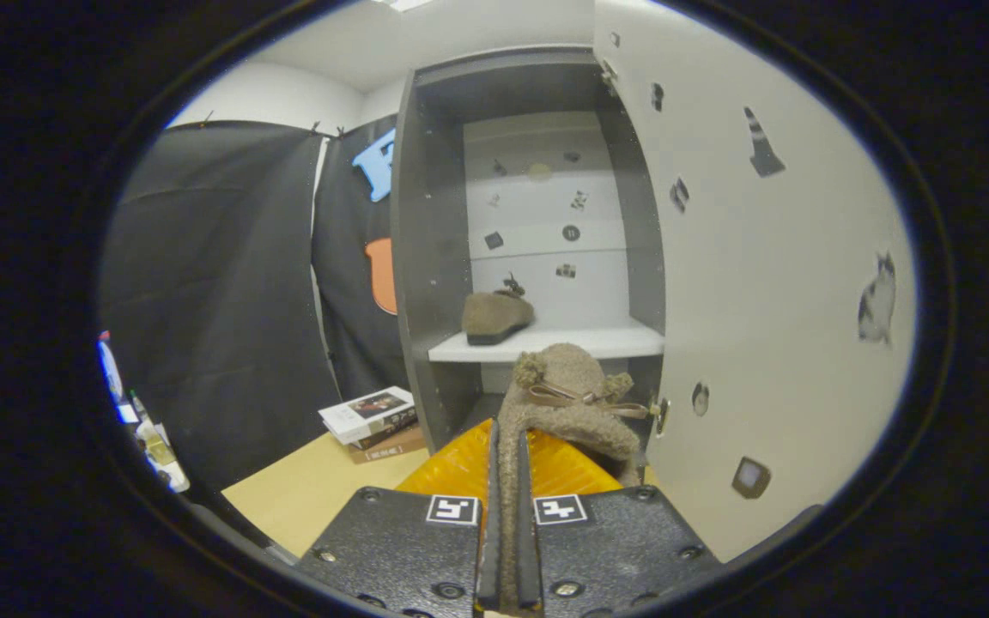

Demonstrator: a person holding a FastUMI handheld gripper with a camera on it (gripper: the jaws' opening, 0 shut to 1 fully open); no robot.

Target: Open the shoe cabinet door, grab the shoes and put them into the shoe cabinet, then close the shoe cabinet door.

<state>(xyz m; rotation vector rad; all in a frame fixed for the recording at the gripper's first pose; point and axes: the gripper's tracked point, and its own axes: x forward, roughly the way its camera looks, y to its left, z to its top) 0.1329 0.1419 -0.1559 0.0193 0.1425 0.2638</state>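
Note:
A fuzzy tan shoe (565,403) with pom-poms and a ribbon bow is pinched by its edge between my fingers. My gripper (507,481) is shut on it and holds it up in front of the open shoe cabinet (434,257). Beyond it, a matching tan shoe (494,316) rests on the white shelf (615,342) inside the cabinet, towards its left side. The cabinet door (769,326) stands swung open on the right, white with small stickers, close beside the held shoe.
A stack of books (373,422) lies on the light wooden floor (306,498) left of the cabinet. Black cloth (220,300) hangs as the wall on the left. Small items (151,446) sit at the far left edge.

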